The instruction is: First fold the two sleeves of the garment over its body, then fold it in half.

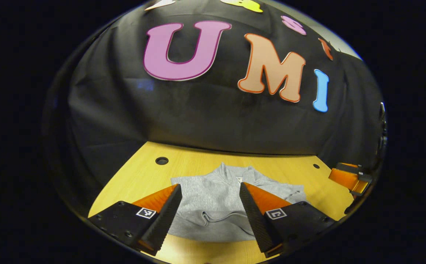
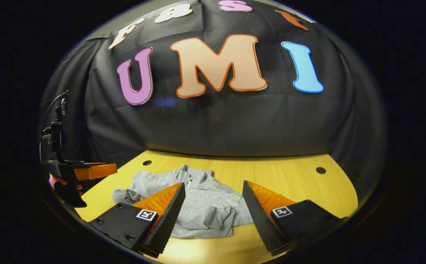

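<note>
- Garment (image 1: 213,205): a grey sweatshirt lying on the table (image 1: 198,165), collar toward the booth wall. It looks bunched instead of flat, with a drawstring-like cord curling across the near hem in the left gripper view.
- Left sleeve (image 2: 124,194): in the right gripper view it lies as a crumpled lump at the garment's left edge, so I judge its fold is not neatly done.
- Left gripper (image 1: 211,214): wide open, gripping nothing, hovering above the near part of the body, fingers pointing toward the wall. In the right gripper view it sits out at the table's left side, held in a hand (image 2: 64,183).
- Right sleeve (image 2: 220,216): seems already drawn in over the body, its cuff resting near the lower hem.
- Right gripper (image 2: 213,216): also wide open and empty, held above the garment's right half, level and pointing at the wall.
- Doing the step well, in my judgement: pinch a sleeve near the cuff through one layer only, lift just enough to clear the body, and lay it across the chest without dragging the whole garment.
- Smooth the left lump first; a half-fold over bunched cloth would come out crooked.
- For the half-fold, take both hem corners together and carry them evenly to the collar.
</note>
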### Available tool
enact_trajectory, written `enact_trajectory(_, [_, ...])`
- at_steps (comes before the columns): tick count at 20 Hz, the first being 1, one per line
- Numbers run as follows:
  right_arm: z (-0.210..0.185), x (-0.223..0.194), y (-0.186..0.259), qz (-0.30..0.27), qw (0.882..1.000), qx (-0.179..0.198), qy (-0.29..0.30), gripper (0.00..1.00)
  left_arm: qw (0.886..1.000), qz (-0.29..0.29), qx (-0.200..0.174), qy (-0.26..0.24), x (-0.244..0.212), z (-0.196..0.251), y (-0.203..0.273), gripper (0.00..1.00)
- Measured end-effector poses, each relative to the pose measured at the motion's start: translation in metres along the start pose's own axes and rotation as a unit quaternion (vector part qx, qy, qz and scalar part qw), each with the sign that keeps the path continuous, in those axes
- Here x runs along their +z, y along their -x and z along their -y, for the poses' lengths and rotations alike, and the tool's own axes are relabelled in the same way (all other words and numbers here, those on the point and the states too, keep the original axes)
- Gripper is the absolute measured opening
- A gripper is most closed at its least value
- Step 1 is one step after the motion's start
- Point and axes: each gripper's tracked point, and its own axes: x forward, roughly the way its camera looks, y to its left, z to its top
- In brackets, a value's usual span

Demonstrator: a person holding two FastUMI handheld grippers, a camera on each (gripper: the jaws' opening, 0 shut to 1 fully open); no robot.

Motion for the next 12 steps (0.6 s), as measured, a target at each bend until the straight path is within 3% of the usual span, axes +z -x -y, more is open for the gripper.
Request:
enact_trajectory(3, [0.000,0.010,0.032,0.027,0.999,-0.015,0.022,0.95,1.000,-0.001,-0.021,-0.017,0.001,0.008,0.027,0.92])
enact_trajectory(5, [0.002,0.013,0.053,0.036,0.998,-0.032,0.031,0.98,0.999,0.006,-0.039,-0.003,0.003,0.018,0.042,0.92])
enact_trajectory(12, [-0.007,-0.013,0.085,0.020,0.998,-0.063,0.009,0.98,0.999,-0.021,-0.046,-0.020,-0.022,0.014,0.075,0.92])
